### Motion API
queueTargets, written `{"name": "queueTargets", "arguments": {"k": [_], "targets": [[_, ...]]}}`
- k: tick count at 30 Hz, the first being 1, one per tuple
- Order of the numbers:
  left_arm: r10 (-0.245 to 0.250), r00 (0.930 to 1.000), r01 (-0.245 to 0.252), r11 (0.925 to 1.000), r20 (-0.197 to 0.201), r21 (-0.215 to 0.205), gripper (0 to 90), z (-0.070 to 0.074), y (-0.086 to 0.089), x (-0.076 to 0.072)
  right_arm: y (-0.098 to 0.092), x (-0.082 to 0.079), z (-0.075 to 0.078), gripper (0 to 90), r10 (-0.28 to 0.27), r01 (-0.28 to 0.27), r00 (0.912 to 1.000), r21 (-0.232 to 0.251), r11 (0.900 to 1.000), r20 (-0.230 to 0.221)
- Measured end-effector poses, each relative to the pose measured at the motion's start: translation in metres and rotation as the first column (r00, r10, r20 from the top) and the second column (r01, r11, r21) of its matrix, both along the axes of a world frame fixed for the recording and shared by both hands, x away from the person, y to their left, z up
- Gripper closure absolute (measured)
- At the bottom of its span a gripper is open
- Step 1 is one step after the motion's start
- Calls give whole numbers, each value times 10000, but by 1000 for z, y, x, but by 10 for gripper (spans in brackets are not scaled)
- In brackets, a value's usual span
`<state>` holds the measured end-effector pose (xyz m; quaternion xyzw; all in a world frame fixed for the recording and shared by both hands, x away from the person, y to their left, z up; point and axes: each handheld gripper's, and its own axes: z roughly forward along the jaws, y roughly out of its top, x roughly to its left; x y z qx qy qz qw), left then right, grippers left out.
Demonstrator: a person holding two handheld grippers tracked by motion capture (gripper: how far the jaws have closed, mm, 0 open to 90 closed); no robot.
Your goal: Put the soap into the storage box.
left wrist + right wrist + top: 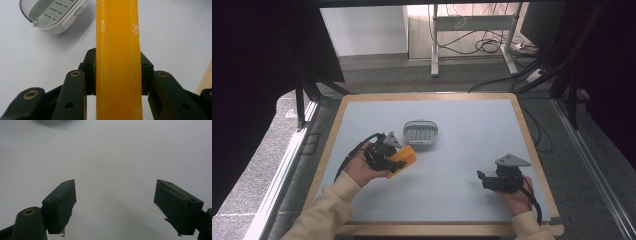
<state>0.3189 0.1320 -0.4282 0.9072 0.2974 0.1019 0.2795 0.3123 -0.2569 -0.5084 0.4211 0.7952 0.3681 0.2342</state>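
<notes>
1. Left hand-held gripper, left of centre in the high view: its jaws pinch an orange soap bar by the two broad faces. In the left gripper view the orange soap bar runs up the middle of the frame, clamped between both pads.
2. Soap dish, centre of the high view: a white, slotted tray standing on the desk, just beyond the bar and apart from it. It appears at the upper left of the left gripper view, with nothing in it.
3. Right hand-held gripper, lower right of the high view: jaws spread wide with nothing between them; the right gripper view looks past them onto bare desk.
4. Progress, as judged: the pick-up is done, since the bar is gripped and appears clear of the desk. Left to do: carry it over the dish, lower it onto the slots, and release.
</notes>
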Motion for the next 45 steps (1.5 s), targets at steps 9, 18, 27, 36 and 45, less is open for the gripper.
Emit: {"name": "queueTargets", "arguments": {"k": [9,18,27,36,45], "targets": [[-111,9998,110,9999,159,83,616,7,-3,11,0,0,1,182,-42,42,10000,27,10000,35],[-192,9993,185,9996,308,205,616,12,-7,20,-1,0,1,182,-74,74,10000,-2,10000,64],[-426,9980,423,9991,470,68,616,15,-8,29,0,-1,2,182,-83,81,9995,57,10000,310],[-621,9965,603,9976,560,330,616,12,-13,47,0,-1,1,182,-71,70,9997,28,10000,248],[-950,9943,932,9949,483,376,616,13,-16,61,1,-1,2,182,-82,83,9996,-29,10000,278]]}}
